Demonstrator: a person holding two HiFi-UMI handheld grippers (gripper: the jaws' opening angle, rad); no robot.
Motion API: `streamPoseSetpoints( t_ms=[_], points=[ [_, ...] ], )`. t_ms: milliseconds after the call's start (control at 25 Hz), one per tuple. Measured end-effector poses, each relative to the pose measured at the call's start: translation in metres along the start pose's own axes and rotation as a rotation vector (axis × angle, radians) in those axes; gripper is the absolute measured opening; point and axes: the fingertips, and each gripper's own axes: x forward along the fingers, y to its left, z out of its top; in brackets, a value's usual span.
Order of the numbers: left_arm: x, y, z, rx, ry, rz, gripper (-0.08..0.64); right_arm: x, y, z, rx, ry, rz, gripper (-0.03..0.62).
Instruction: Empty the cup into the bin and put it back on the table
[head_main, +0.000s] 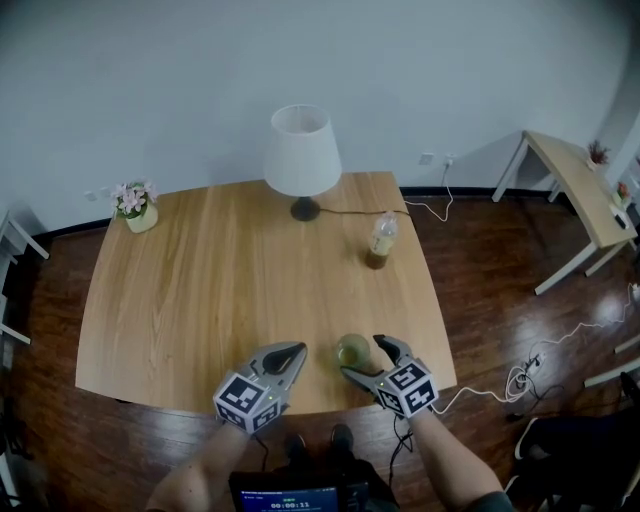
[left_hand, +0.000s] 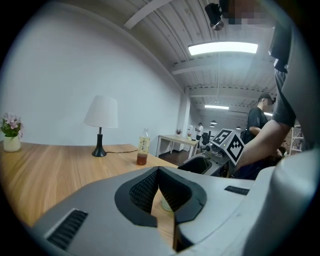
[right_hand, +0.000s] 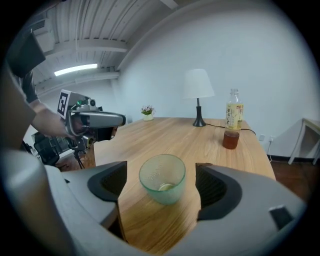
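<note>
A pale green glass cup (head_main: 352, 350) stands upright near the front edge of the wooden table (head_main: 200, 280). In the right gripper view the cup (right_hand: 162, 177) has a small bit of something at its bottom. My right gripper (head_main: 366, 357) is open, with its jaws on either side of the cup and a gap on both sides (right_hand: 162, 189). My left gripper (head_main: 297, 349) is just left of the cup, low over the table, with its jaws shut on nothing (left_hand: 158, 171). Between its jaws a sliver of the cup (left_hand: 165, 202) shows. No bin is in view.
A white-shaded lamp (head_main: 301, 155) stands at the table's far edge, with a tea bottle (head_main: 380, 242) to its right. A small flower pot (head_main: 136, 205) sits at the far left corner. Cables (head_main: 520, 375) lie on the floor at right, near a second table (head_main: 580, 190).
</note>
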Motion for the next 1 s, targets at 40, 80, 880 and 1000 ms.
streamPoseSetpoints(
  t_ms=[40, 80, 880, 1000],
  points=[
    [0.001, 0.0, -0.003, -0.002, 0.002, 0.002, -0.008, 0.002, 0.0, -0.002, -0.003, 0.005, 0.001, 0.439],
    [0.002, 0.001, -0.005, -0.004, 0.004, 0.006, -0.008, 0.004, 0.0, -0.005, -0.006, 0.012, 0.002, 0.439],
    [0.012, 0.016, -0.044, -0.046, 0.053, 0.058, -0.006, 0.04, -0.007, -0.03, -0.038, 0.032, -0.026, 0.438],
    [0.013, 0.016, -0.047, -0.057, 0.059, 0.058, -0.006, 0.044, -0.007, -0.03, -0.039, 0.022, -0.027, 0.439]
  ],
)
